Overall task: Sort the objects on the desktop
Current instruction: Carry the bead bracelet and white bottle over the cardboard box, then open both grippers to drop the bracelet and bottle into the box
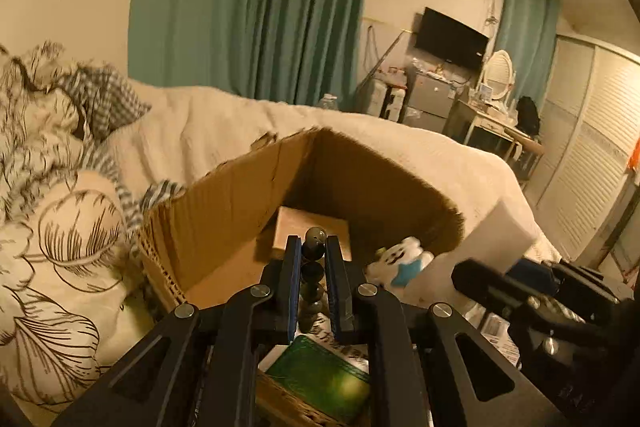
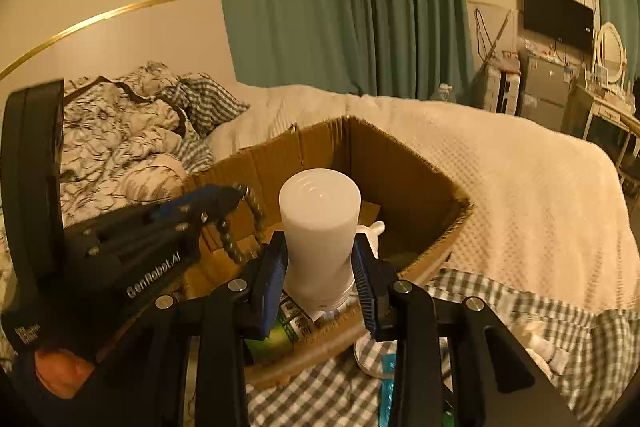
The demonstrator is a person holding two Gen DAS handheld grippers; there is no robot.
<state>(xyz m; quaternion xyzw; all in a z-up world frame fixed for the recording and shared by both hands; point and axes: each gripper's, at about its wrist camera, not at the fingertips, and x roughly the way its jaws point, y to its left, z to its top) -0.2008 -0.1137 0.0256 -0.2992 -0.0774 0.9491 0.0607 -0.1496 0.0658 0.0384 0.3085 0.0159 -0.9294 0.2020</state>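
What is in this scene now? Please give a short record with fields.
left gripper: shut on a bead string, above the box
right gripper: shut on a white bottle, above the box
box: open cardboard, on the bed
inside box: white toy, green packet

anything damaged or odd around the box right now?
The cardboard box has a frayed, ragged rim, worst at its right corner and near edge. Otherwise nothing is spilled: the left gripper holds a bead string over the box, the right gripper a white bottle.
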